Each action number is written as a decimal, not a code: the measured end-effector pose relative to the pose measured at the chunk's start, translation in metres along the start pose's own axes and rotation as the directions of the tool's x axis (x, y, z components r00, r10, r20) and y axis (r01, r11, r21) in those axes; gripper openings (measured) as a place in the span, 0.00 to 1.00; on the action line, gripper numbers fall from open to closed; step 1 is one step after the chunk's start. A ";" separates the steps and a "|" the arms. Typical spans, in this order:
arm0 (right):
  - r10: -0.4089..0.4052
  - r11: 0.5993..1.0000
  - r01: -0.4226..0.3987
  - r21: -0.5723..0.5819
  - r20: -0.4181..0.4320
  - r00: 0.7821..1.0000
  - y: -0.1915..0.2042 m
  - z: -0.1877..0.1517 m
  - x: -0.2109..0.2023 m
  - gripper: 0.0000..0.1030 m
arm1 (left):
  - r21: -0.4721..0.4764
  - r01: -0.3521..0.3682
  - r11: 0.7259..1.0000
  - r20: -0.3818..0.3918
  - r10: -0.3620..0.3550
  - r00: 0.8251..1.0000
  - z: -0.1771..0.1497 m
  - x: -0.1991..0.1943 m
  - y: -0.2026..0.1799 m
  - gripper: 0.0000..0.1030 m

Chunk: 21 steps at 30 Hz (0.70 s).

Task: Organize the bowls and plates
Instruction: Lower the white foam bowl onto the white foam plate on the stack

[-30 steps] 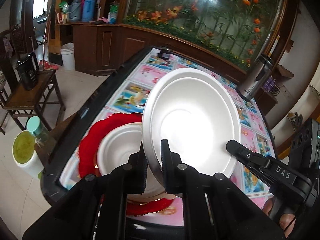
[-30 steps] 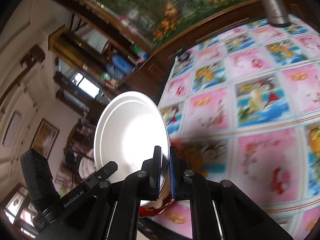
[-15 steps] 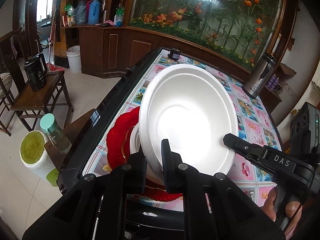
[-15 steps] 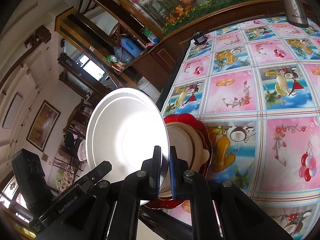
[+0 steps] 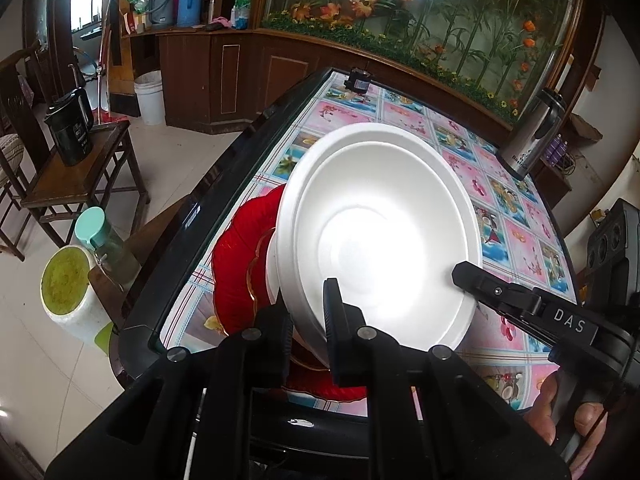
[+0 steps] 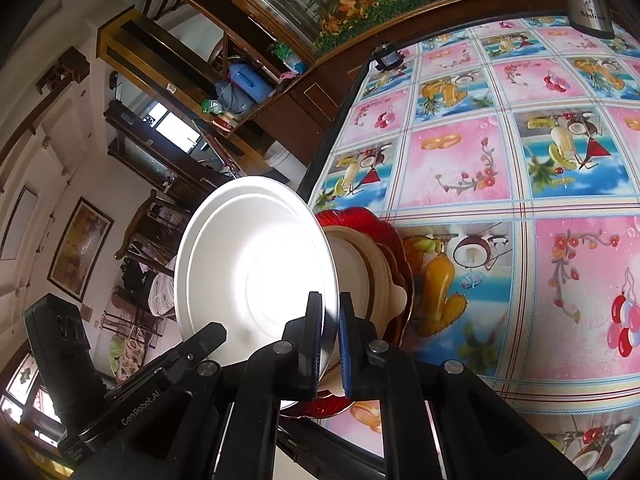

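Both grippers have the white bowl [image 5: 384, 240] by its rim. The left gripper [image 5: 308, 320] is pinched nearly shut on the rim at six o'clock in its own view; the right gripper [image 6: 329, 332] is clamped on the rim at about five o'clock in its view. The bowl tilts, its open face toward the cameras, hanging just over the stack at the table's [image 5: 516, 236] near corner: a red plate [image 5: 240, 248] at the bottom, a smaller white bowl [image 6: 356, 264] nested on it. Whether the held bowl already touches that stack, I cannot tell.

Now the risks, as I read them. The rim is thin and the grip is only an edge pinch, so if one hand lets go first, the bowl could swing or slip sideways. It is tilted, so dropped like this it would land on its edge and might skid off the stack. And the stack sits close to the table edge at nine o'clock in the left view; a nudge from the lower rim could push it toward the floor.
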State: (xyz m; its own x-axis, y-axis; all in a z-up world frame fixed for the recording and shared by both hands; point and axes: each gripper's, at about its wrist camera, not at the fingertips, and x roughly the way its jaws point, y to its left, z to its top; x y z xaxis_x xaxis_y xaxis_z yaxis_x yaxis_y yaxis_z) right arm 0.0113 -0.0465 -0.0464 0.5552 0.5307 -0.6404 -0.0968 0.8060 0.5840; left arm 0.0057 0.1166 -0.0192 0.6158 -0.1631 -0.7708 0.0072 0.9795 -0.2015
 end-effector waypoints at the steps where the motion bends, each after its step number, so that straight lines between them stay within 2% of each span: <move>1: -0.004 1.000 0.004 0.000 0.000 1.000 0.000 0.000 0.001 0.07 | 0.000 -0.002 1.000 -0.002 0.002 1.000 0.000 0.001 0.000 0.12; 8: -0.018 1.000 0.018 -0.001 -0.007 1.000 -0.004 -0.002 0.007 0.07 | 0.008 -0.019 1.000 -0.006 0.019 1.000 0.000 0.001 0.001 0.12; 15: -0.045 0.999 0.045 -0.010 0.002 0.999 -0.006 -0.001 0.011 0.08 | -0.018 -0.049 0.999 0.034 0.050 0.998 0.004 -0.008 0.017 0.30; 21: -0.048 0.998 0.047 -0.028 -0.018 0.999 -0.003 -0.004 0.016 0.12 | -0.048 -0.066 0.997 0.058 0.069 0.996 0.007 -0.014 0.028 0.30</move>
State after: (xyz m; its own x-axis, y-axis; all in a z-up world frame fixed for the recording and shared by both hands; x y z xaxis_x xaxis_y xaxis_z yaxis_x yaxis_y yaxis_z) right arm 0.0173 -0.0395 -0.0610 0.5439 0.4962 -0.6767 -0.0938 0.8373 0.5386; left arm 0.0031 0.1472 -0.0102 0.6592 -0.0881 -0.7468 -0.0712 0.9813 -0.1786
